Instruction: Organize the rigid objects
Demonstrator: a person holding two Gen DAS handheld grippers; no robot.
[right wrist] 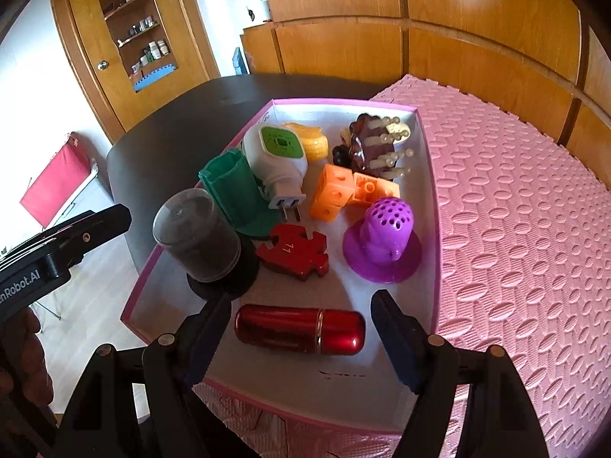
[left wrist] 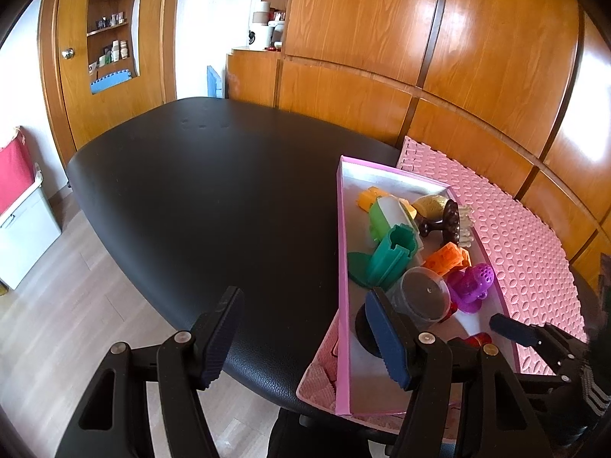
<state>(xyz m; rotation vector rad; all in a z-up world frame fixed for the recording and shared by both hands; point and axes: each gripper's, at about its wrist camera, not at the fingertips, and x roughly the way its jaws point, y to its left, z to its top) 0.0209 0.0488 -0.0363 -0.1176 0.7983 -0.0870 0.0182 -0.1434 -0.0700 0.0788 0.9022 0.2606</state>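
A red metallic capsule-shaped case [right wrist: 299,329] lies on its side on the white floor of the pink-rimmed box [right wrist: 433,206], directly ahead of the right gripper [right wrist: 301,337] and level with its fingertips — the jaws stand apart on either side of it, no pad touching it, nothing grasped. Just beyond the case lie a red puzzle piece [right wrist: 293,255] and a purple perforated cap [right wrist: 382,244]; farther ahead sit orange cubes [right wrist: 336,194], a white-and-green plug-in device [right wrist: 280,160], a green holder [right wrist: 235,192], a yellow corn toy [right wrist: 311,141] and a brown bristled brush [right wrist: 376,145]. Ahead and to the left stands a clear-domed black-based container [right wrist: 202,236]. The box rests on a pink foam mat [right wrist: 515,229] over a black table [left wrist: 198,191]. The left gripper [left wrist: 305,337] hovers at the box's left rim, jaws released, empty — its right finger over the box, its left over bare table.
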